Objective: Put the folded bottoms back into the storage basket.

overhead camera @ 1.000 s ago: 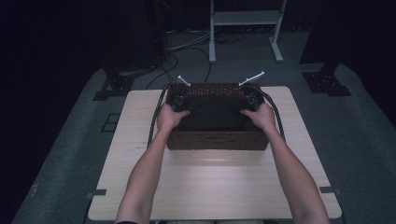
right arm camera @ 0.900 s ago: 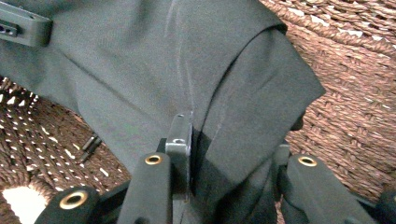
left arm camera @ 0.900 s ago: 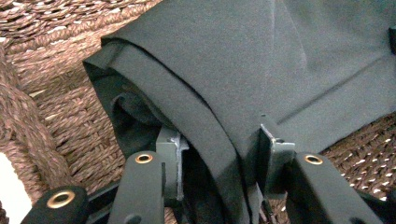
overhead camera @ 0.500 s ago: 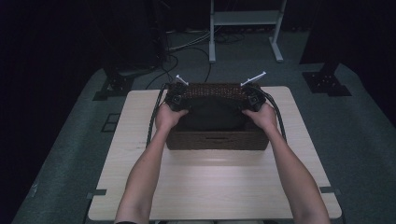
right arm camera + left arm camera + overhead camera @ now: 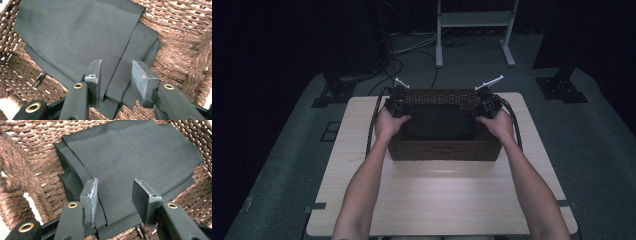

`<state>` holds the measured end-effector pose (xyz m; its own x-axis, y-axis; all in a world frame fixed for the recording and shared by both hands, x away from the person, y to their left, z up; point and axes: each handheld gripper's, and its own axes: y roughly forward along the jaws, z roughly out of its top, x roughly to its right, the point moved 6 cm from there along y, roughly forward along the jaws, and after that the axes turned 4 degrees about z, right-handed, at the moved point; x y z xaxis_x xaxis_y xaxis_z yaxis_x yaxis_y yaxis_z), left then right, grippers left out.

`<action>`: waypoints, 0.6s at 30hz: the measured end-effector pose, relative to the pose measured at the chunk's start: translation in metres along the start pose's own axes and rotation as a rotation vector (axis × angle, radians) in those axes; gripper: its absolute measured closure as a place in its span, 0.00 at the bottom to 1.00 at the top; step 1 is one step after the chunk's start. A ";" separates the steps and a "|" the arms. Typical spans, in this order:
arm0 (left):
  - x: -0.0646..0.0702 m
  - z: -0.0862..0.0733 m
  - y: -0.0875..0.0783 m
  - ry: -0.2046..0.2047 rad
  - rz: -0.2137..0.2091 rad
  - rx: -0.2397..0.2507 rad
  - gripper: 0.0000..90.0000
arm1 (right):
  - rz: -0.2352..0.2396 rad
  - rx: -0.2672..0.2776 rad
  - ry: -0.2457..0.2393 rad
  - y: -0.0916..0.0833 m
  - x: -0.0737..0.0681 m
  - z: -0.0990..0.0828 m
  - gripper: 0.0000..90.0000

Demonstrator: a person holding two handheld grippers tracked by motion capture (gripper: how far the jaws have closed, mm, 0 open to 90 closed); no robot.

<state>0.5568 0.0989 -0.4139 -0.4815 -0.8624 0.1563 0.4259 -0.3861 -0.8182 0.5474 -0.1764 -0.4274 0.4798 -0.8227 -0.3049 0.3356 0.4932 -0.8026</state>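
A brown woven basket [image 5: 444,149] stands on the light wood table [image 5: 437,200]. In it lies a folded black cloth [image 5: 439,122]. My left gripper [image 5: 398,106] is at the basket's far left corner and my right gripper [image 5: 488,106] at its far right corner. In the left gripper view the gripper [image 5: 115,182] is open, its jaws standing over the near edge of the cloth [image 5: 130,152], with the basket wall [image 5: 30,157] to the left. In the right gripper view the gripper [image 5: 116,63] is open over the cloth's layered edge [image 5: 75,30], beside the wicker [image 5: 180,32].
The near half of the table is bare wood. Cables run from both grippers along the basket's sides. Behind the table stand a white frame [image 5: 472,20], floor cables [image 5: 412,50] and black stand bases [image 5: 562,90] [image 5: 334,92]. A small dark metal piece [image 5: 40,76] lies on the basket floor.
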 end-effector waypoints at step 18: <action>0.008 -0.006 -0.016 0.001 -0.040 0.050 0.55 | 0.054 0.072 0.011 -0.022 -0.002 -0.009 0.61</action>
<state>0.5407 0.1001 -0.4027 -0.5002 -0.8453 0.1879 0.4436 -0.4365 -0.7828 0.5315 -0.1881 -0.4140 0.4903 -0.7971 -0.3525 0.3673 0.5557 -0.7458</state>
